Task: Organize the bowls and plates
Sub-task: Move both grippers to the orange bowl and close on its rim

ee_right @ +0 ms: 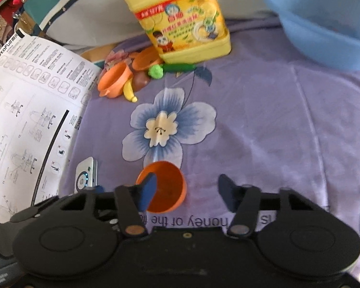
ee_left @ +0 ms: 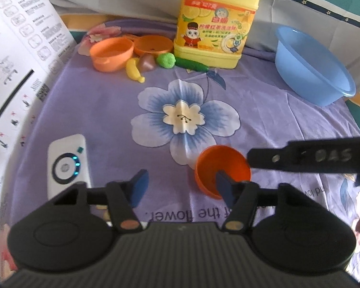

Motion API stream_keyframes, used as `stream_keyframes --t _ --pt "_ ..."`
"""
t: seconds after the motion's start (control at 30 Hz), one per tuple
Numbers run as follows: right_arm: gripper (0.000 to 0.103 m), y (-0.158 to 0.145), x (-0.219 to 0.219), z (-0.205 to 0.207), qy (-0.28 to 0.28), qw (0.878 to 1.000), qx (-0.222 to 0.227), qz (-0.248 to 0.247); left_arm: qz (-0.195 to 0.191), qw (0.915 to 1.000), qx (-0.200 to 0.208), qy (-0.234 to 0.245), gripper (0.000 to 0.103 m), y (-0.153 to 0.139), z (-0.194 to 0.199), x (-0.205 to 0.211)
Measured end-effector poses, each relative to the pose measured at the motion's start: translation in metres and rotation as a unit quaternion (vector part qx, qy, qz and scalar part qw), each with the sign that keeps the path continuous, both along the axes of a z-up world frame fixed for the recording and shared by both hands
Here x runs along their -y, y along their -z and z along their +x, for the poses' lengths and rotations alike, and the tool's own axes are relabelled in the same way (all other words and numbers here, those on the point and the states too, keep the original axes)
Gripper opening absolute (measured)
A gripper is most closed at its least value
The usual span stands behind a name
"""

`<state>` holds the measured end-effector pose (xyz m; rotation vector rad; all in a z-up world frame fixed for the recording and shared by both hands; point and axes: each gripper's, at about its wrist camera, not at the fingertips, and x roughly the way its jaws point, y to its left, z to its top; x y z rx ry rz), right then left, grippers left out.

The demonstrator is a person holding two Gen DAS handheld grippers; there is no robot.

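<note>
Small orange bowl (ee_left: pixel 222 171) tipped on purple cloth (ee_left: pixel 108 110). Left gripper (ee_left: pixel 182 184) spread wide, right finger apparently inside its rim. Right gripper (ee_right: pixel 188 192) spread, bowl at its left finger.

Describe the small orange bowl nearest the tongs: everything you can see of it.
The small orange bowl is round, deep, smooth and plain, plastic by the look, and empty. It lies tipped on the purple flowered cloth, just below the printed blue flower, its opening turned toward the cameras. In the left wrist view one blue pad of the open left tongs sits in front of its opening; in the right wrist view a pad of the open right tongs overlaps its rim. Whether either pad touches it cannot be told.
</note>
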<state>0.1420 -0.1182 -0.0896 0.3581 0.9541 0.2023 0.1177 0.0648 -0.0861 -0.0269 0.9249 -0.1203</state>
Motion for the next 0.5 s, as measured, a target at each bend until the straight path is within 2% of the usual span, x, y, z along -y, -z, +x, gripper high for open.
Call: stream_keyframes --t 0.1,0.13,0.23,0.27,0.3,0.33,0.5 --pt "0.033 0.009 -0.004 0.004 -0.008 1.000 -0.006 0.004 -0.008 0.9999 -0.010 0.008 0.039 0.007 0.006 0.003" --pt "0.026 0.011 -0.005 0.004 -0.011 1.000 -0.007 0.003 -0.009 0.9998 -0.013 0.011 0.037 0.009 0.008 0.005" --pt "0.015 0.015 -0.004 0.005 -0.013 1.000 -0.009 0.009 -0.010 0.9996 -0.018 0.020 0.026 0.013 0.011 0.009" --pt "0.010 0.017 -0.004 0.005 -0.013 1.000 -0.010 0.009 -0.011 0.9995 -0.019 0.023 0.018 0.015 0.011 0.011" --pt "0.009 0.017 -0.004 0.006 -0.014 1.000 -0.010 0.009 -0.013 0.9994 -0.021 0.025 0.012 0.016 0.012 0.012" --pt "0.009 0.018 -0.004 0.005 -0.014 1.000 -0.011 0.011 -0.015 0.9992 -0.024 0.028 0.011 0.017 0.012 0.013" --pt "0.009 0.016 -0.002 0.001 -0.011 1.000 -0.009 0.010 -0.010 0.9992 -0.020 0.034 0.010 0.016 0.009 0.018"
